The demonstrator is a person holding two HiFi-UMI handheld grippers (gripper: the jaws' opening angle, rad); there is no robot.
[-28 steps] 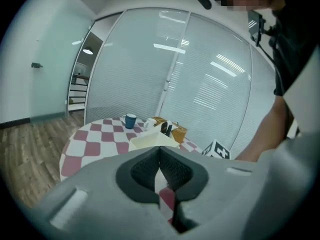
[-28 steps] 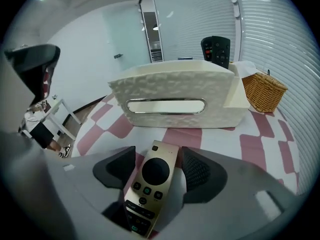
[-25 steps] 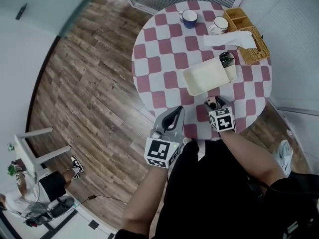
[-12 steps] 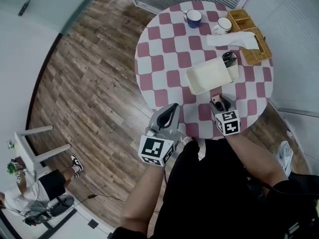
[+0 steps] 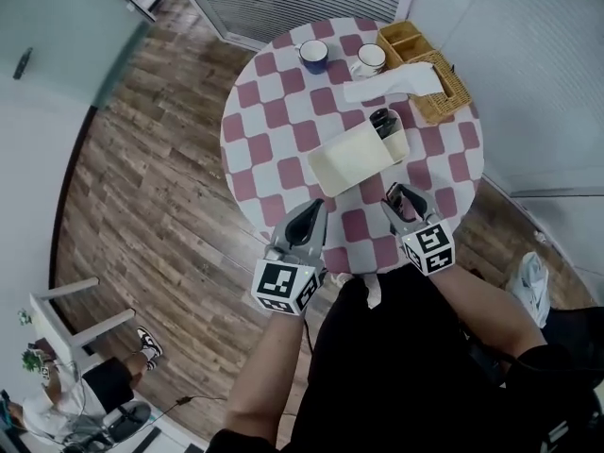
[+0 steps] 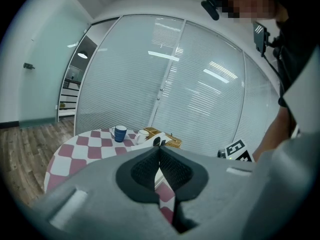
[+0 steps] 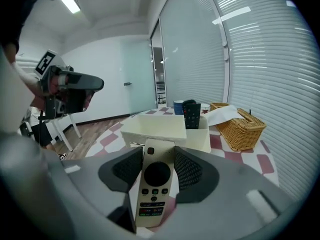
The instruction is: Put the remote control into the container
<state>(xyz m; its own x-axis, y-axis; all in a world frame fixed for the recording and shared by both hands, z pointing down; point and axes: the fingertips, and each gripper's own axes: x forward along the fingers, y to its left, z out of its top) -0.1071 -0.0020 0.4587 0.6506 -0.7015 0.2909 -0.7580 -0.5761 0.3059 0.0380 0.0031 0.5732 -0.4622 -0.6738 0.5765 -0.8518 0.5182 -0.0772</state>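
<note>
While left gripper (image 6: 159,147) together, empty — right gripper (image 7: 158,151) jaws closing against remote control (image 7: 156,179).

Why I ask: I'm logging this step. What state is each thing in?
Left tool, shut, empty.
Right tool, jaws closing on the remote control.
Remote control, buttons up between the right tool's jaws.
Container, open-topped, large compartment empty.
Black remote, upright in the container's small compartment.
Blue mug, upright.
White mug, upright.
</note>
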